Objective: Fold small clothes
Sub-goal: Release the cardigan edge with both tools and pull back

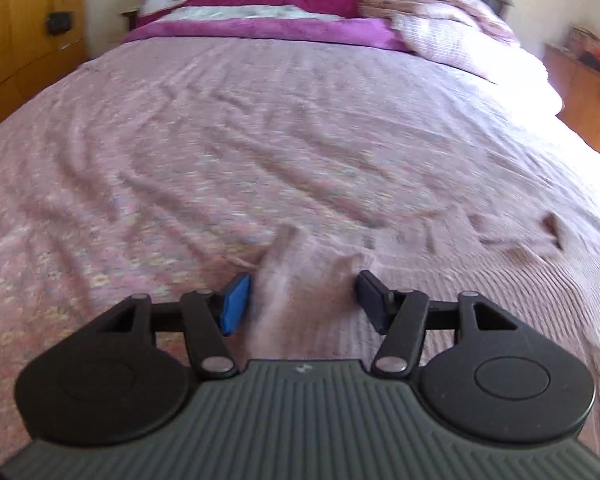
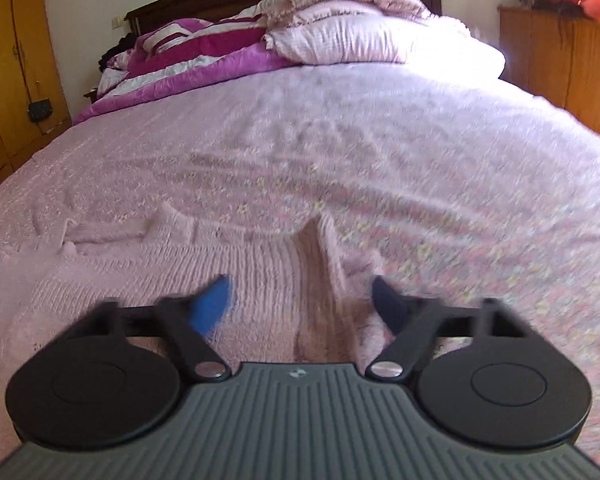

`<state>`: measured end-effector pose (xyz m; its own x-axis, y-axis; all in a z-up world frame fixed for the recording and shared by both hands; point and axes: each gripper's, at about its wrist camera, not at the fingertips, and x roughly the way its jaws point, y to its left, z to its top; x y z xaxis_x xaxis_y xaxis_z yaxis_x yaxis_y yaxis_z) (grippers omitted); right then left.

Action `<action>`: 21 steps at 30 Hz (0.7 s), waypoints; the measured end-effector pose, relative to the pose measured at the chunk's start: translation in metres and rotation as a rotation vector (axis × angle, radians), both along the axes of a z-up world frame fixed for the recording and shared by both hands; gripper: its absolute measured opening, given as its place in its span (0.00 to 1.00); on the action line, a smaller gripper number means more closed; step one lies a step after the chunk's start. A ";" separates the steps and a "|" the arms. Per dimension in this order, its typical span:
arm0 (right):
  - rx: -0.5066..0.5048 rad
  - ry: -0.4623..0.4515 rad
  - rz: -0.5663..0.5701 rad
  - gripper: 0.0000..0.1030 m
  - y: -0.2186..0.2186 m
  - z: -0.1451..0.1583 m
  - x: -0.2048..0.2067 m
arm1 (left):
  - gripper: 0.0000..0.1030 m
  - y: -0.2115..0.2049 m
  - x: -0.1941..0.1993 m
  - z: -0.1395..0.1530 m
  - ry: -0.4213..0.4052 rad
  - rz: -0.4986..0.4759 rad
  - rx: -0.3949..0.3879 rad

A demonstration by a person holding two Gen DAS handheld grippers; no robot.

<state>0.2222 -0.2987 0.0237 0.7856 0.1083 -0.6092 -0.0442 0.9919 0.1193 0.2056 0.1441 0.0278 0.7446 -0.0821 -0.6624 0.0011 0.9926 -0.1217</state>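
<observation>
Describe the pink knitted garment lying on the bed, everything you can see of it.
The pink garment is a pale ribbed knit lying spread on the floral bedspread, nearly matching it in colour. A raised fold of it stands between the fingers of the right tongs; another ridge rises between those of the left tongs. Blur hides any contact.

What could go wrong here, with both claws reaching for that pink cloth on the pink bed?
1. The pink garment nearly matches the bedspread, so a gripper could pinch the bedspread along with it.
2. A raised fold stands between the right gripper's open jaws; a shallow bite might slip off.
3. The left gripper likewise straddles only a ridge of cloth, so the two lifts may come up uneven.
</observation>
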 end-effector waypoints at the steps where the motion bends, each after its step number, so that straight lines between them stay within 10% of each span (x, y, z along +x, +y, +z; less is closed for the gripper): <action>1: -0.016 -0.012 0.003 0.33 0.003 -0.001 -0.001 | 0.25 -0.002 -0.001 0.000 -0.012 -0.039 -0.003; 3: -0.045 -0.034 0.020 0.08 0.007 0.001 -0.002 | 0.17 -0.006 -0.005 0.001 -0.036 -0.063 0.023; 6: -0.080 -0.110 -0.014 0.07 0.007 0.014 -0.006 | 0.12 -0.005 -0.008 0.008 -0.084 -0.041 0.020; 16: -0.153 -0.021 -0.069 0.08 0.006 -0.012 0.020 | 0.15 0.000 0.015 -0.006 -0.047 0.063 0.040; 21: -0.110 -0.004 -0.083 0.30 -0.001 -0.011 0.020 | 0.23 0.004 0.011 0.001 -0.028 0.064 0.032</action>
<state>0.2418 -0.2995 0.0126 0.7912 -0.0244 -0.6110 0.0380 0.9992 0.0094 0.2166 0.1479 0.0288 0.7662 -0.0131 -0.6424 -0.0590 0.9941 -0.0907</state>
